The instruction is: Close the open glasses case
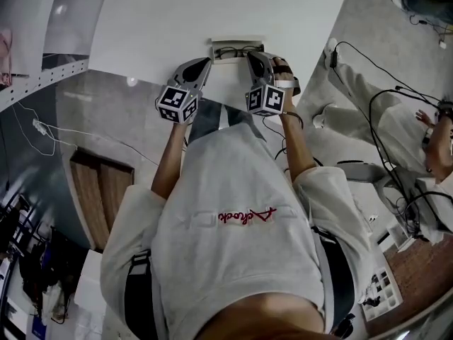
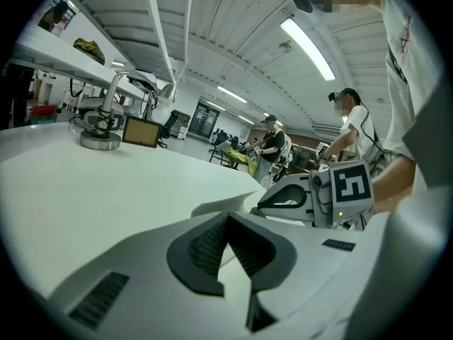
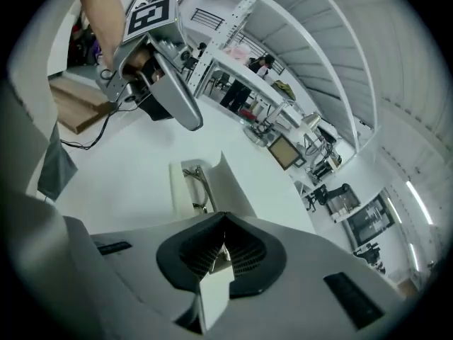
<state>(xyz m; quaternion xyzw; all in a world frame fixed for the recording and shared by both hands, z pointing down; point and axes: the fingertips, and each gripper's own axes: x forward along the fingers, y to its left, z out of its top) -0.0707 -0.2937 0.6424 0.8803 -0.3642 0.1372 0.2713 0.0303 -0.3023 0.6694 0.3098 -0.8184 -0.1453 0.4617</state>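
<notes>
The white glasses case [image 1: 236, 50] lies open near the front edge of the white table [image 1: 156, 27], with dark glasses [image 1: 228, 51] inside. In the right gripper view the case [image 3: 185, 188] sits just beyond the jaws, its lid [image 3: 233, 184] raised on the right. My left gripper [image 1: 207, 62] hovers at the case's left end, my right gripper [image 1: 250, 55] at its right end. Both have their jaws shut with nothing between the pads: left gripper [image 2: 226, 219], right gripper [image 3: 224, 248]. The case cannot be made out in the left gripper view, which shows the right gripper [image 2: 294, 198] beside it.
A metal stand [image 2: 99, 132] and a small framed panel [image 2: 140, 132] sit far back on the table. Black cables [image 1: 382, 126] trail over the floor to the right. Other people stand in the background [image 2: 272, 144].
</notes>
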